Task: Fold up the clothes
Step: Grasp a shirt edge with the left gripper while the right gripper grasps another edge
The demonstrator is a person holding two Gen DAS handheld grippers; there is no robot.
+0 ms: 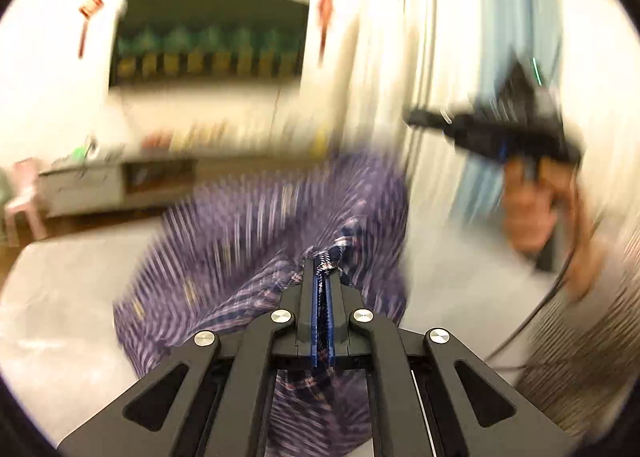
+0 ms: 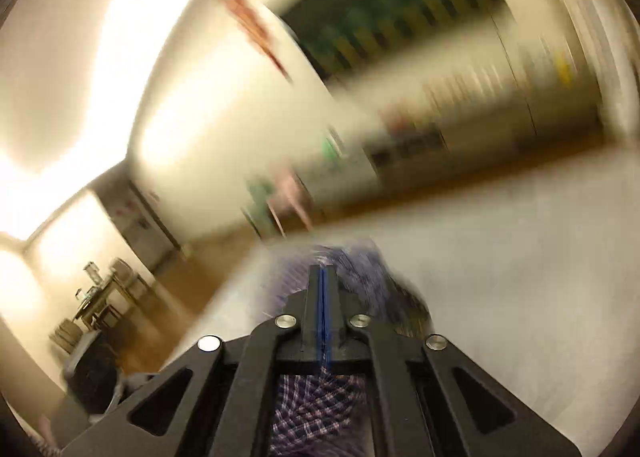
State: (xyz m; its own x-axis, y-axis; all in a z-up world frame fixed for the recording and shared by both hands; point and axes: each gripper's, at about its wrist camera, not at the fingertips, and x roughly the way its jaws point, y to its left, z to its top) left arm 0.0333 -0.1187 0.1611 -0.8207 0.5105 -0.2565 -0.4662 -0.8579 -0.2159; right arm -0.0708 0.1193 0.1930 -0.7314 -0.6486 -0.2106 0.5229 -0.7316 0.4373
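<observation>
Your left gripper (image 1: 321, 269) pointed near level — clamped on the plaid garment (image 1: 256, 225); your right gripper (image 2: 322, 277) tilted, pinching it too.

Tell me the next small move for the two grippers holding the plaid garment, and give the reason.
Probably draw the two grippers apart to stretch the cloth flat. The left gripper is shut on the plaid garment, which hangs bunched above the grey surface; the right gripper seems shut on it too.
</observation>
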